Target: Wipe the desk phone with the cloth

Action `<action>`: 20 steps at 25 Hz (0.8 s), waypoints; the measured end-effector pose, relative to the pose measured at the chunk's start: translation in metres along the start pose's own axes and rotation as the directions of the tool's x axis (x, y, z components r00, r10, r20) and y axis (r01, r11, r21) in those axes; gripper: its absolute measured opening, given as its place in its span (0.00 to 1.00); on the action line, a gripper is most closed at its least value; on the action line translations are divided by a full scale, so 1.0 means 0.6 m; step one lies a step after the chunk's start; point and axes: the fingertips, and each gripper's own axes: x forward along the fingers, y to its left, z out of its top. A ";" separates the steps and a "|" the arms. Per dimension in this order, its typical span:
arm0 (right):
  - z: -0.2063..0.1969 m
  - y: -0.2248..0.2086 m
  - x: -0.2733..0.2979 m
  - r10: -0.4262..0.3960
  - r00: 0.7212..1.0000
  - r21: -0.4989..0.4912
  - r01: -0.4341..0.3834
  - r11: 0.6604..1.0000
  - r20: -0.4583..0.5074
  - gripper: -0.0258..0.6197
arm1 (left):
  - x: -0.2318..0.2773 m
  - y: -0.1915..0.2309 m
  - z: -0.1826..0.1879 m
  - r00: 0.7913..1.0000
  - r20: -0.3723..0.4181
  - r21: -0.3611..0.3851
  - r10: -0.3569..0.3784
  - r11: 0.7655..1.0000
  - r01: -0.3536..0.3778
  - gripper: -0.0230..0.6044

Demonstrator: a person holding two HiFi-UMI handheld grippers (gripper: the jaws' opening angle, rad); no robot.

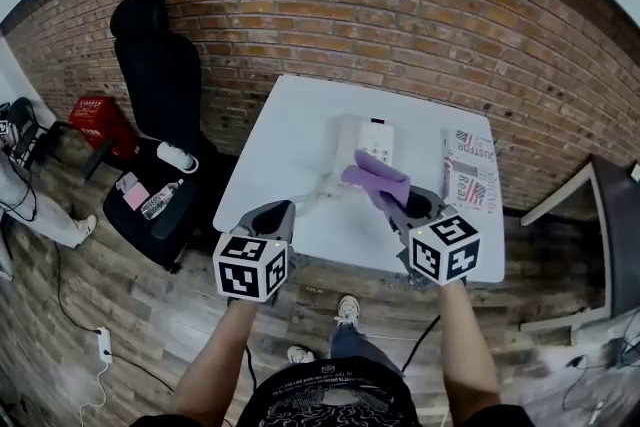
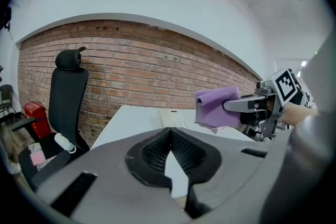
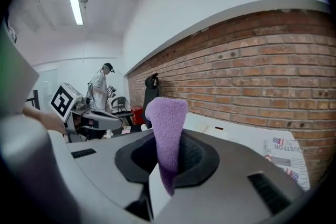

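**A:** Since the right gripper (image 1: 398, 207) is pinching that purple cloth (image 1: 376, 178), where's the cloth actually sitting?

**B:** It sticks out past the jaws, right over the near end of the white desk phone (image 1: 366, 139). Can't tell if it's touching though.

**A:** And the left gripper (image 1: 272, 218)?

**B:** Its jaws are closed with nothing in them, hovering at the near edge of the white table (image 1: 280, 145). There's a newspaper (image 1: 470, 170) lying just right of the phone, and a black office chair (image 1: 158, 65) off to the left by the brick wall (image 1: 420, 5).
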 end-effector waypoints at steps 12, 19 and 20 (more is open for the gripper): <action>-0.001 0.019 -0.047 -0.087 0.993 0.045 0.083 0.995 0.076 0.11 | -0.026 -0.014 0.001 1.000 0.015 0.035 -0.002 0.999 0.001 0.05; -0.006 0.022 -0.056 -0.097 0.992 0.050 0.093 0.994 0.080 0.11 | -0.033 -0.020 0.001 1.000 0.015 0.040 -0.004 0.999 0.003 0.05; -0.006 0.022 -0.056 -0.096 0.992 0.051 0.093 0.994 0.080 0.11 | -0.033 -0.021 0.001 1.000 0.014 0.040 -0.004 0.999 0.003 0.05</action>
